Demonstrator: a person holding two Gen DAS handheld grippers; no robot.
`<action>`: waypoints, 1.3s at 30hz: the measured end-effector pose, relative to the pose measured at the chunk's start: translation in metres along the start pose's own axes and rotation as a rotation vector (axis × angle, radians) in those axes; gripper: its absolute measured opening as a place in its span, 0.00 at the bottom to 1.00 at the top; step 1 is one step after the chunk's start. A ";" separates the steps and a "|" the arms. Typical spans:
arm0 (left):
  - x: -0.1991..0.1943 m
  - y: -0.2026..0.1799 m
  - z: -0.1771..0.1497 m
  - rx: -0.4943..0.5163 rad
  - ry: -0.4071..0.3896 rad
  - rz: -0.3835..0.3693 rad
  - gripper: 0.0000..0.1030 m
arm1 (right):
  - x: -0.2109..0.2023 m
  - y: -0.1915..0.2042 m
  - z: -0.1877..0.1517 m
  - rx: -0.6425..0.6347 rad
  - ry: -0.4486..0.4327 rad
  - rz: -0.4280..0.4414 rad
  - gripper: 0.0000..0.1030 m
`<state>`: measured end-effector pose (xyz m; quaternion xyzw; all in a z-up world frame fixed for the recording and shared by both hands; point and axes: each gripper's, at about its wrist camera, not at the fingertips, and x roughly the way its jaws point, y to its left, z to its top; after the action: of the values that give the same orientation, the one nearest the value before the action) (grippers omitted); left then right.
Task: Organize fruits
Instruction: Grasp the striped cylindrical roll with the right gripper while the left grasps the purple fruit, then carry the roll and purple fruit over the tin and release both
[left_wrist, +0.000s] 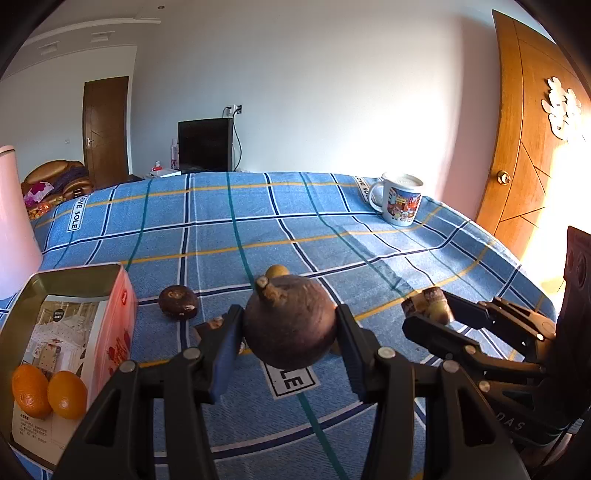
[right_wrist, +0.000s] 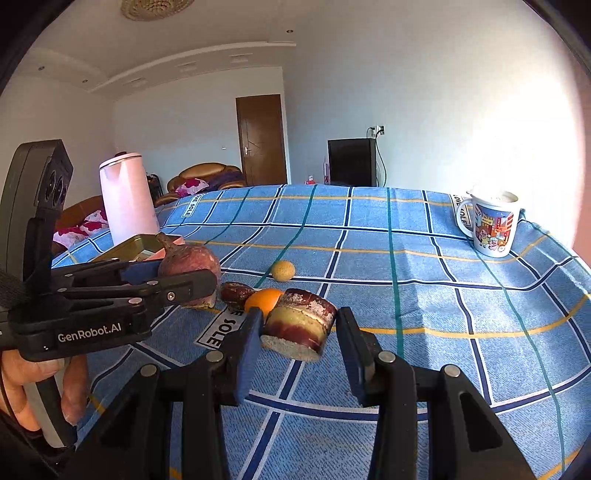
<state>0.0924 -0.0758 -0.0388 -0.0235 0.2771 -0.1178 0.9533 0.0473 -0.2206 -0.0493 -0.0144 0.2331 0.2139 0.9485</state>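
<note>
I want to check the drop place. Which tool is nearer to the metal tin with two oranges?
Left. The left tool is just right of the tin; the right tool is farther right.

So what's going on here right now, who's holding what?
A person is sorting fruit on the blue plaid cloth with two handheld grippers. The left gripper is shut on a round mangosteen; the right gripper is shut on a cut sugarcane piece. Two oranges already sit in the open tin box; more fruit lies loose on the cloth.
</note>
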 end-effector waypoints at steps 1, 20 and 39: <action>-0.001 0.000 0.000 0.001 -0.006 0.003 0.50 | -0.001 0.000 0.000 -0.001 -0.007 0.001 0.42; -0.020 -0.006 -0.003 0.031 -0.115 0.049 0.50 | -0.021 0.006 -0.003 -0.027 -0.127 0.005 0.42; -0.038 -0.013 -0.008 0.062 -0.219 0.087 0.50 | -0.039 0.009 -0.008 -0.050 -0.234 0.013 0.42</action>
<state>0.0542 -0.0789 -0.0239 0.0054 0.1686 -0.0816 0.9823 0.0088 -0.2288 -0.0384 -0.0113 0.1155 0.2262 0.9671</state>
